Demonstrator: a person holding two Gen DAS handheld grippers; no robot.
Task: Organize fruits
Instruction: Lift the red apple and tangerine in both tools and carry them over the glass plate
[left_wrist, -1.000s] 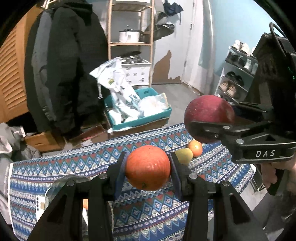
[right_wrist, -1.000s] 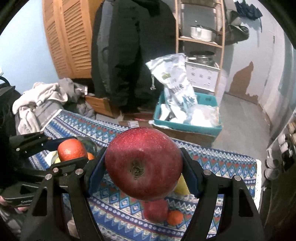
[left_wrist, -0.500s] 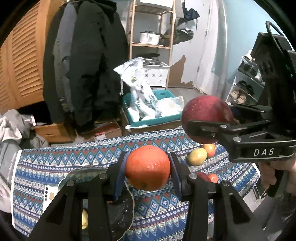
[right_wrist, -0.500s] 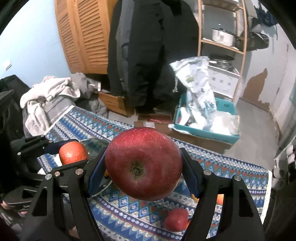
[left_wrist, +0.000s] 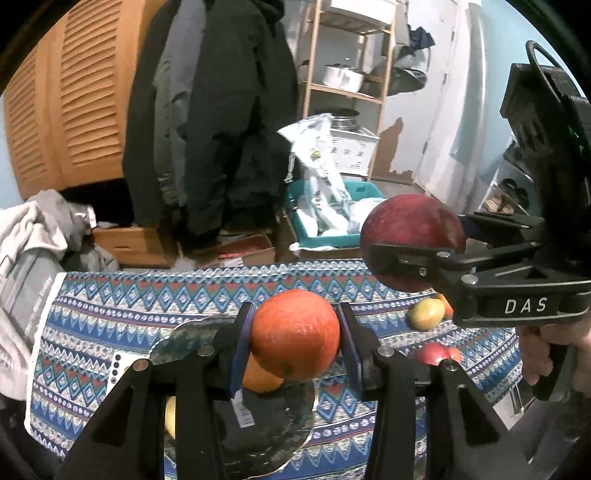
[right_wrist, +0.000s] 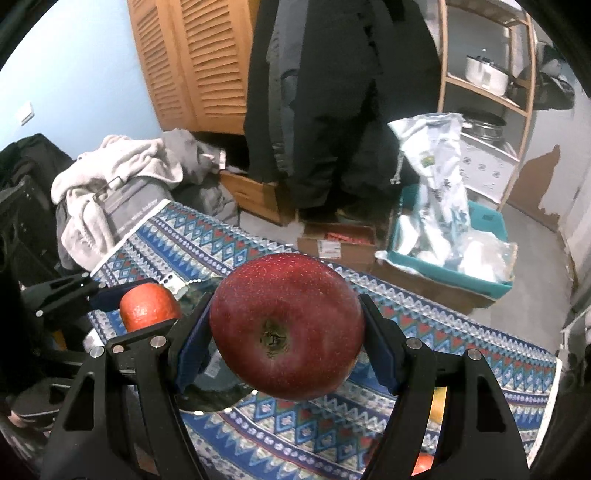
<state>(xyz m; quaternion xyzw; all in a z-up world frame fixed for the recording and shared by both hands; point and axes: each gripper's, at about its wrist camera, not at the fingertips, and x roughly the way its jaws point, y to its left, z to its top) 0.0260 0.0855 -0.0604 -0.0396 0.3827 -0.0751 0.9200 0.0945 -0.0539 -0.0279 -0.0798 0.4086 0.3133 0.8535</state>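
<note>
The orange (left_wrist: 294, 334) is sitting squeezed between the blue pads of the left claw (left_wrist: 294, 338), gripped across its middle so it cannot roll out while being carried, and it is hanging clear of the cloth (left_wrist: 110, 306) with nothing under it but air and, just below and behind the claw, the dark glass plate (left_wrist: 273, 421). That plate is already holding another orange fruit (left_wrist: 258, 378), directly under the held one, and a yellow piece (left_wrist: 170, 417) to the claw's lower left, so the plate is probably serving as the gathering spot and the orange is being brought over it for that reason. The apple (right_wrist: 286, 326) is being clamped the same way in the right claw (right_wrist: 287, 332), pads pressing its two sides, stem pit facing the camera, and it is riding up and to the right of the left claw, above the cloth and not yet over the plate's middle. Both claws are tilting downward towards the table, side by side, the right one crossing the left view level from the right edge with a hand (left_wrist: 561, 354) wrapping its grip. Beyond the left claw's right side, loose fruit (left_wrist: 426, 314) is lying on the cloth, apparently waiting its turn.
</note>
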